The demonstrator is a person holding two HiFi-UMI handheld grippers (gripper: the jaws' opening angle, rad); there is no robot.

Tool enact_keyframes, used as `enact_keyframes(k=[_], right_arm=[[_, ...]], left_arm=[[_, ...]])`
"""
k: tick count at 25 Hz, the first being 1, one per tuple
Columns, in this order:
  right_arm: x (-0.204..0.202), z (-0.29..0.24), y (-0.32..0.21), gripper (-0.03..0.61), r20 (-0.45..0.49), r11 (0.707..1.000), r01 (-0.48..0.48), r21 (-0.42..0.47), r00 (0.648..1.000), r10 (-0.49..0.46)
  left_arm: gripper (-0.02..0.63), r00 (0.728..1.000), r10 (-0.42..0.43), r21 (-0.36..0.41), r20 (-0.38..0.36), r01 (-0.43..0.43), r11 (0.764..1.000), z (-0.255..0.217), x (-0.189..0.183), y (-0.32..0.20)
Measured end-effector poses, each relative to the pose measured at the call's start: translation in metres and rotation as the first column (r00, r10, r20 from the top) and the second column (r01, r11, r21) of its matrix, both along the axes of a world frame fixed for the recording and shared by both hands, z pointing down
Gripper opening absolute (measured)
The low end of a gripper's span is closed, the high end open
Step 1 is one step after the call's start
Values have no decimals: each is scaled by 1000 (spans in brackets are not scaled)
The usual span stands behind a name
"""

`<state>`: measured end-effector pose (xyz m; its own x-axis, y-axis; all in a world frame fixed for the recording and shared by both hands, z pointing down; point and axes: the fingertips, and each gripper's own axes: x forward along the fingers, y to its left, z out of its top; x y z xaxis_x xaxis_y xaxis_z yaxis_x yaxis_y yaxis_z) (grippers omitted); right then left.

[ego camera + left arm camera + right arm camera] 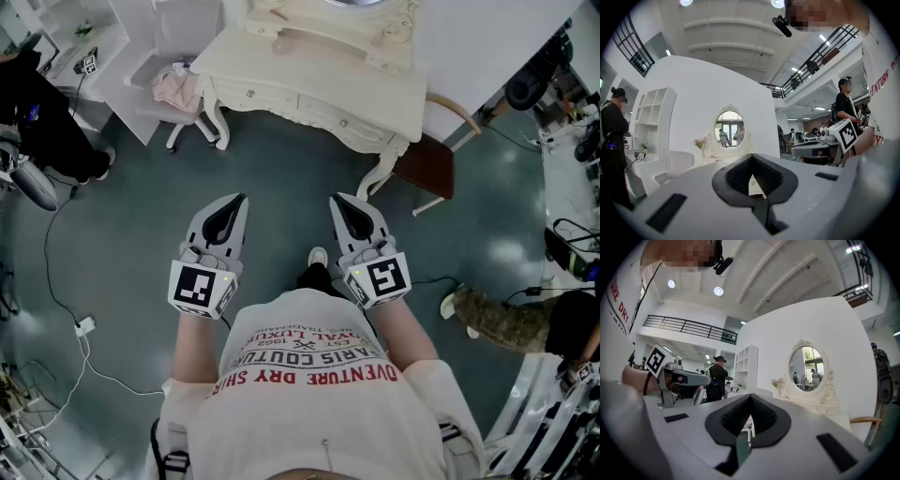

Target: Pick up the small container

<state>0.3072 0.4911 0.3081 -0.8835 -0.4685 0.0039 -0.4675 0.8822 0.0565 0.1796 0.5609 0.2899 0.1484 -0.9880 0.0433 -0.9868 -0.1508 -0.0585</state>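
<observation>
Head view, looking steeply down at a standing person. The left tongs (pixel 241 199) and right tongs (pixel 334 200) are held level and side by side above the grey-green floor (pixel 122 234), both aimed toward a cream dressing table (pixel 309 75). Each carries a marker cube (pixel 200 288) at its rear.

Left gripper view and right gripper view: both pairs of tongs are clenched. The jaw tips meet and the dark pads enclose nothing but a sliver of background, so both are empty.

The dressing table stands well apart from both tongs. It bears an oval mirror (pixel 729 128) in a carved frame, with a small spray of pink flowers (pixel 699 142) beside it.

The small container cannot be identified in any view. A few pale items on the tabletop are too small to tell.

To the left of the table stands a white chair (pixel 178 37) with a pink cloth (pixel 176 89) on its seat, and beyond it a white shelving unit (pixel 651 122). To the right of the table is a wooden chair (pixel 427 164). A cable with a plug block (pixel 84 325) lies on the floor at the left.
</observation>
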Motion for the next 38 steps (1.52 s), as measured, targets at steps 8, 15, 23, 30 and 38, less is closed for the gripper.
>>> enact_keyframes(k=[8, 15, 23, 30, 38], right_arm=[[-11, 0, -1, -2, 5, 1000, 13, 8, 1000, -13], [-20, 3, -5, -2, 20, 1000, 20, -17, 1000, -19], [-43, 14, -30, -2, -3, 999, 34, -38, 999, -34], [-78, 34, -105, -2, -10, 995, 67, -78, 998, -68], [-137, 39, -225, -2, -61, 979, 181, -90, 981, -187]], left_arm=[[5, 1000, -6, 7, -12, 6, 1000, 1, -9, -2], [5, 999, -24, 14, -31, 25, 1000, 4, -18, -2], [5, 998, -46, -6, -42, 46, 999, 14, -35, -23], [5, 994, -100, -33, -40, 99, 995, 30, -67, -89], [5, 984, -174, -70, -47, 171, 983, 31, -118, -214]])
